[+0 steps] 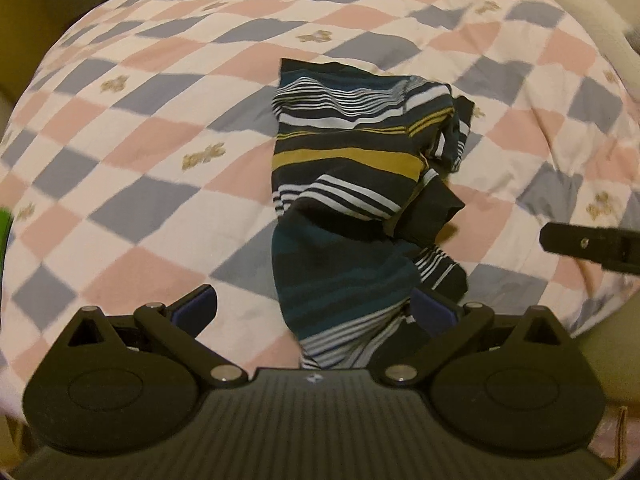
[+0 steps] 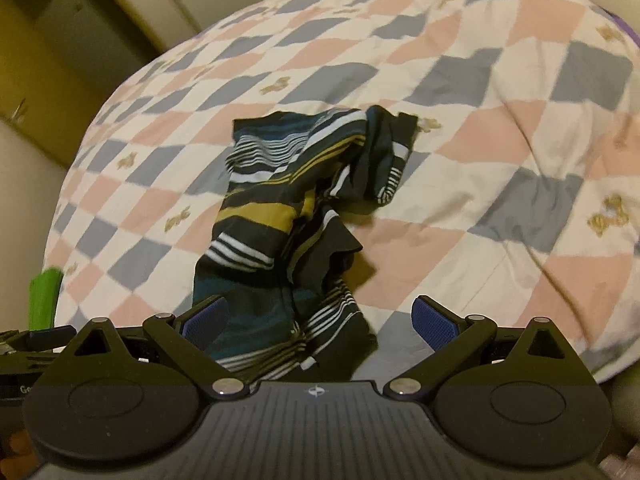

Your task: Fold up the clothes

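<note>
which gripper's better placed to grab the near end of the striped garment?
Left, marginally. Both grippers are open, but the striped garment runs between the left gripper pads, centred. At the right gripper its near end sits off toward one pad.

Left gripper (image 1: 314,308): black ribbed housing, two round side discs, silver pivot screws, blue textured finger pads (image 1: 434,312). Right gripper (image 2: 320,320): identical build, small crosshair mark at housing centre.

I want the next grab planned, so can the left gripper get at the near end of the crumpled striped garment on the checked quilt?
Probably yes. The left gripper is open, and the near end of the dark striped garment already lies between its blue-padded fingers. Nothing covers the cloth on the checked quilt.
</note>
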Action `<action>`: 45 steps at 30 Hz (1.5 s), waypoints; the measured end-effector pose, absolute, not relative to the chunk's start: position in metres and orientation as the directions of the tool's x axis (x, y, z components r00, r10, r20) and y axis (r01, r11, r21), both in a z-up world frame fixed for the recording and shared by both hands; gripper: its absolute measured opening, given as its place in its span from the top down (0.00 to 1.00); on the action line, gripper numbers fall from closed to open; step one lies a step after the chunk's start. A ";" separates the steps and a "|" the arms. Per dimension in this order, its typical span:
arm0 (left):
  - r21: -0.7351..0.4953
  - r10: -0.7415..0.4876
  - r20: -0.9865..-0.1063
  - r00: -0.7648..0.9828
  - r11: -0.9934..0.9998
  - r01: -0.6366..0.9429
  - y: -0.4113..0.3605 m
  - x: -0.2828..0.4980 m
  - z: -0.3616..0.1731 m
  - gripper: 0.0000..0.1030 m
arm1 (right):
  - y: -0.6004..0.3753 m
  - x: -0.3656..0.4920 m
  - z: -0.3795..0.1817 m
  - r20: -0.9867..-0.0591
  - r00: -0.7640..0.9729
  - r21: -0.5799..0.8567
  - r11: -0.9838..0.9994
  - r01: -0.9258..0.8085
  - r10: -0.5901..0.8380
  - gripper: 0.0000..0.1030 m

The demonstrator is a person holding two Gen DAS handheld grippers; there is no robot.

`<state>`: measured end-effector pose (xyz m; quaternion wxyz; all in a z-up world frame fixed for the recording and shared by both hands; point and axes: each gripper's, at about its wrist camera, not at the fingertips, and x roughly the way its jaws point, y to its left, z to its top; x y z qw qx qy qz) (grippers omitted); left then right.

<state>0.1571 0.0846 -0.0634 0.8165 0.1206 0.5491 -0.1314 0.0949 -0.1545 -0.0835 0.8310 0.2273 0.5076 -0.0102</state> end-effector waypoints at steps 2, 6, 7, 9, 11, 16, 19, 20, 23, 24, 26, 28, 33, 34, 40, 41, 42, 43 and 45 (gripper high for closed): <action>0.059 -0.100 -0.927 0.363 0.913 0.404 0.084 0.163 -0.072 0.01 | -0.153 0.092 -0.091 -0.841 0.498 0.389 0.874 0.290 0.209 0.03; 0.069 -0.123 -0.926 0.356 0.873 0.482 0.075 0.170 -0.088 0.05 | -0.156 0.082 -0.114 -0.828 0.517 0.445 0.814 0.373 0.216 0.14; 0.064 -0.136 -0.925 0.355 0.865 0.497 0.072 0.171 -0.091 0.06 | -0.158 0.080 -0.120 -0.828 0.516 0.453 0.802 0.389 0.217 0.15; 0.059 -0.154 -0.923 0.353 0.849 0.526 0.064 0.172 -0.098 0.07 | -0.164 0.078 -0.132 -0.827 0.518 0.466 0.781 0.414 0.219 0.15; 0.075 -0.151 -0.923 0.354 0.833 0.549 0.053 0.173 -0.107 0.11 | -0.171 0.080 -0.141 -0.825 0.521 0.476 0.767 0.430 0.220 0.15; 0.117 -0.147 -0.911 0.385 0.803 0.584 0.022 0.178 -0.133 0.29 | -0.196 0.095 -0.169 -0.799 0.554 0.518 0.738 0.433 0.236 0.18; 0.120 -0.149 -0.911 0.385 0.797 0.592 0.003 0.187 -0.150 0.46 | -0.213 0.108 -0.188 -0.790 0.560 0.536 0.724 0.433 0.250 0.21; 0.115 -0.151 -0.913 0.378 0.795 0.595 -0.004 0.190 -0.156 0.50 | -0.219 0.112 -0.194 -0.785 0.565 0.543 0.720 0.432 0.254 0.22; 0.110 -0.164 -0.915 0.368 0.777 0.619 -0.027 0.199 -0.169 0.65 | -0.236 0.118 -0.209 -0.769 0.578 0.570 0.701 0.428 0.273 0.31; 0.111 -0.170 -0.914 0.369 0.770 0.629 -0.035 0.201 -0.174 0.65 | -0.242 0.119 -0.215 -0.763 0.579 0.583 0.692 0.425 0.287 0.37; 0.125 -0.178 -0.908 0.379 0.748 0.652 -0.051 0.203 -0.182 0.65 | -0.253 0.121 -0.227 -0.751 0.580 0.607 0.675 0.420 0.314 0.46; 0.144 -0.180 -0.903 0.390 0.729 0.670 -0.062 0.205 -0.189 0.65 | -0.261 0.121 -0.238 -0.741 0.579 0.626 0.660 0.415 0.339 0.60; 0.173 -0.171 -0.899 0.402 0.706 0.686 -0.069 0.214 -0.200 0.67 | -0.270 0.126 -0.264 -0.677 0.589 0.714 0.586 0.383 0.441 0.66; 0.170 -0.170 -0.901 0.400 0.708 0.686 -0.068 0.217 -0.200 0.70 | -0.270 0.128 -0.268 -0.669 0.588 0.725 0.574 0.380 0.455 0.66; 0.217 -0.197 -0.862 0.468 0.690 0.691 -0.076 0.230 -0.184 0.68 | -0.269 0.142 -0.287 -0.649 0.584 0.754 0.517 0.406 0.488 0.63; 0.225 -0.204 -0.855 0.477 0.683 0.695 -0.079 0.233 -0.183 0.68 | -0.270 0.143 -0.289 -0.650 0.585 0.753 0.513 0.411 0.485 0.63; 0.231 -0.211 -0.850 0.483 0.675 0.701 -0.085 0.236 -0.184 0.68 | -0.273 0.145 -0.291 -0.652 0.586 0.752 0.511 0.417 0.481 0.63; 0.239 -0.214 -0.847 0.487 0.664 0.708 -0.091 0.238 -0.187 0.68 | -0.275 0.145 -0.293 -0.654 0.586 0.751 0.508 0.422 0.478 0.63; 0.263 -0.211 -0.844 0.494 0.639 0.723 -0.102 0.240 -0.195 0.68 | -0.280 0.146 -0.296 -0.657 0.587 0.748 0.504 0.432 0.473 0.62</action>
